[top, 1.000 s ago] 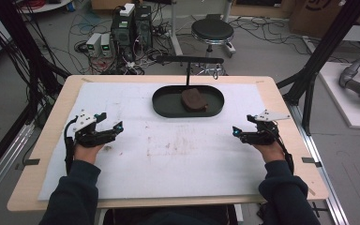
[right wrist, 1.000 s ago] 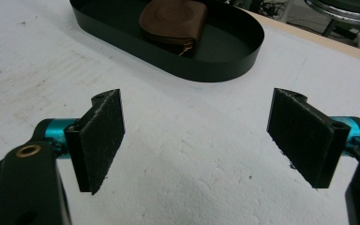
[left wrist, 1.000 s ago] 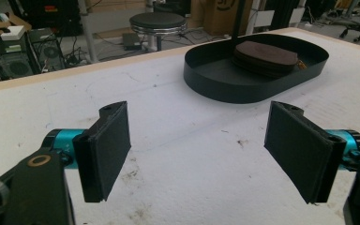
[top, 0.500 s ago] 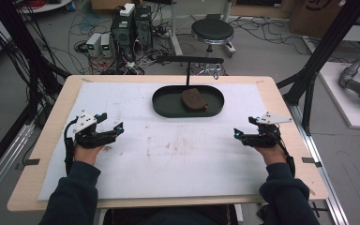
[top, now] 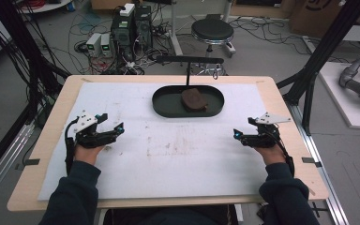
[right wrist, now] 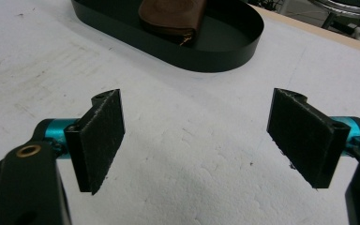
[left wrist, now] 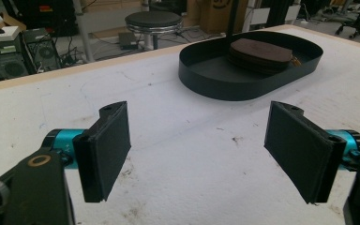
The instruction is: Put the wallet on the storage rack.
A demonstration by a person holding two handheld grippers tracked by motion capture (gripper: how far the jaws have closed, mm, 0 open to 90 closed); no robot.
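While both grippers rest low at the table's (top: 42,154) sides, nothing is grasped — left gripper (top: 115,131) and right gripper (top: 238,136) each show jaws spread wide, empty. Brown pouch (top: 194,99) lies in the black oval tray (top: 166,108), far centre. Likely pre-reach; next move must clear the tray's rim. Open white mat (top: 183,154) between — ample room.
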